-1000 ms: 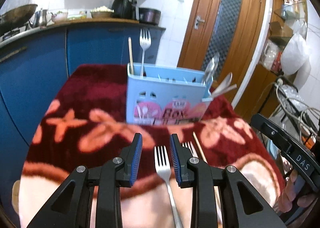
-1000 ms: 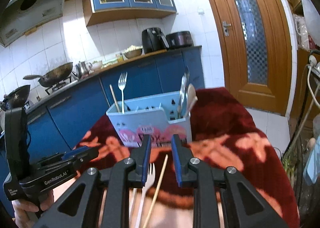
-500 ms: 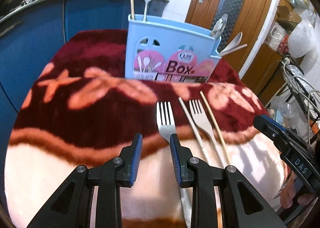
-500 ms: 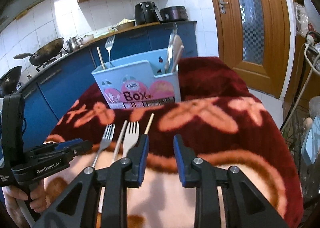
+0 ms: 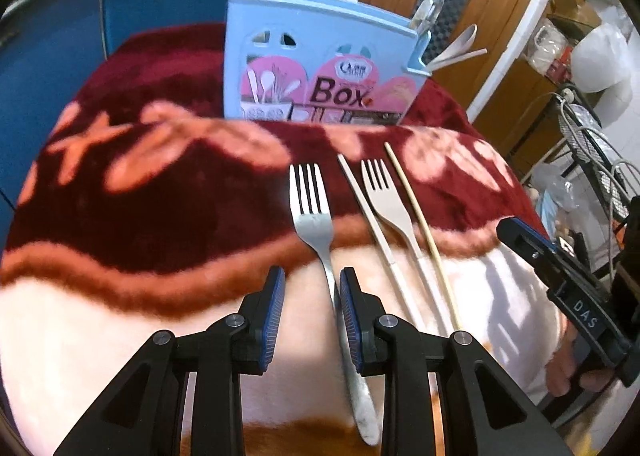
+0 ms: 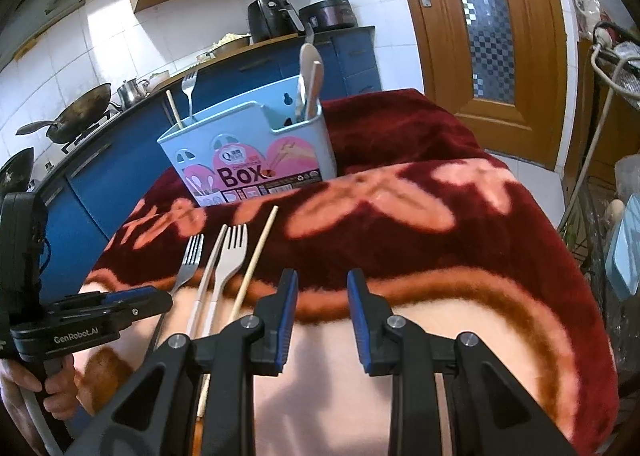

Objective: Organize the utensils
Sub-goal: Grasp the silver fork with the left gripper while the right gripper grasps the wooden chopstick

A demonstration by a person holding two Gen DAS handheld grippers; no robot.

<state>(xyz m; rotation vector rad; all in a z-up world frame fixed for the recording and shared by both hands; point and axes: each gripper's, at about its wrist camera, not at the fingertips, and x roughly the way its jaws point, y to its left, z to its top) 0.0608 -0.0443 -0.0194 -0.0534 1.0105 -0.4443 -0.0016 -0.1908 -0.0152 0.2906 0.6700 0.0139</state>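
A light blue utensil box (image 5: 320,68) (image 6: 248,152) stands at the back of the table, with a fork and a wooden chopstick in its left end and spoons in its right. In front of it lie a metal fork (image 5: 312,208) (image 6: 188,264), a beige chopstick (image 5: 368,208) (image 6: 208,272), a beige plastic fork (image 5: 390,208) (image 6: 230,256) and a wooden chopstick (image 5: 420,232) (image 6: 256,256). My left gripper (image 5: 310,296) (image 6: 136,300) is open low over the metal fork's handle, which runs close to its right finger. My right gripper (image 6: 322,288) (image 5: 520,232) is open and empty, just right of the wooden chopstick.
A dark red blanket (image 6: 400,240) with pink flowers covers the table. Blue kitchen cabinets (image 6: 120,160) stand behind and to the left, a wooden door (image 6: 480,16) behind. A wire rack (image 5: 592,160) with bags and cables stands close at the right edge.
Both grippers have come down and tipped toward the table. The left one has drawn back along the metal fork, from its tines to its handle. The right one has shifted right of the utensils.
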